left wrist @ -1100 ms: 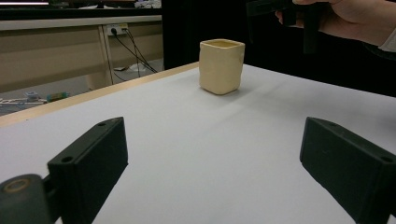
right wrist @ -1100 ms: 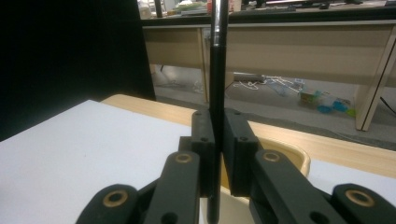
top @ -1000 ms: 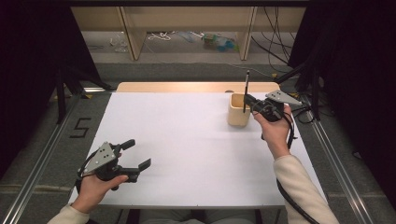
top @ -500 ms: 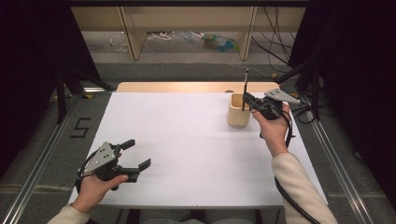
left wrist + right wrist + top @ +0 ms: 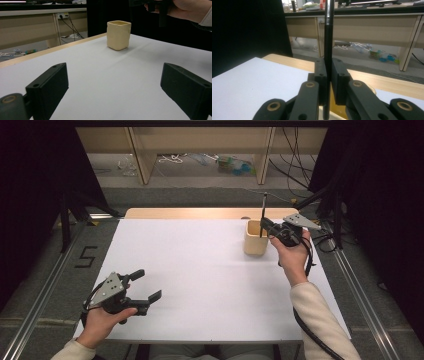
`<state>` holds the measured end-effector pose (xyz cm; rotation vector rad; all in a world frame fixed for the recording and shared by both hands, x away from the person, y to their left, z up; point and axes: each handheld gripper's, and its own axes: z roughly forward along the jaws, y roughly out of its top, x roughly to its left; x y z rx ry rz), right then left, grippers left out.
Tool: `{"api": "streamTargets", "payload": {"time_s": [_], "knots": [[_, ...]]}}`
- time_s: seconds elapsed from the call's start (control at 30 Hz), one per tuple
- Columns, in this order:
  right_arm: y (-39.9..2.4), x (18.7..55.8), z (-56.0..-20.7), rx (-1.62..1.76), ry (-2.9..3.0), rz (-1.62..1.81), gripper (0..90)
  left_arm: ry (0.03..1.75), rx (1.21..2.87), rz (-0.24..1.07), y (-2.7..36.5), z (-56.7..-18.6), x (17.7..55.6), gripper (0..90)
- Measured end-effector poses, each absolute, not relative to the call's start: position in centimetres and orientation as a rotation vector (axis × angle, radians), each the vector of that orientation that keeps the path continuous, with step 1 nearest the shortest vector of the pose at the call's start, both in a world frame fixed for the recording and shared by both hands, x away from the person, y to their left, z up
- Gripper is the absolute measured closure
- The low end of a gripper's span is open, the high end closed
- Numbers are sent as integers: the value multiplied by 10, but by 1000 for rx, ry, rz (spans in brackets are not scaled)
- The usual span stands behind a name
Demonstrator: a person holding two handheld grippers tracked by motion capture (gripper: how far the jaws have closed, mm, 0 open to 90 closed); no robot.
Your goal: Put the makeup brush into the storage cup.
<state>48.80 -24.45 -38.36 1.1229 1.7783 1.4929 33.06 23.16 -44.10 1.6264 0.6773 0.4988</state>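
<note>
One readable mark — a black numeral "5" (image 5: 86,256) on the grey floor (image 5: 45,270), left of the white table (image 5: 200,270).

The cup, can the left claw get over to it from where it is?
Probably yes. White table lies bare between the open left claw and the cup. But the right claw holds a black pen upright over it.

No visible change between the earlier pictures and now
</note>
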Motion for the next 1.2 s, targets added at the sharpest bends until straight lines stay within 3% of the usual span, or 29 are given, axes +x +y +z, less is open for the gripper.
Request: {"api": "streamTargets", "payload": {"time_s": [1.2], "knots": [[-239, 500, -384, 1115, 1744, 1511, 843, 681, 1637, 504, 232, -441, 330, 74]]}}
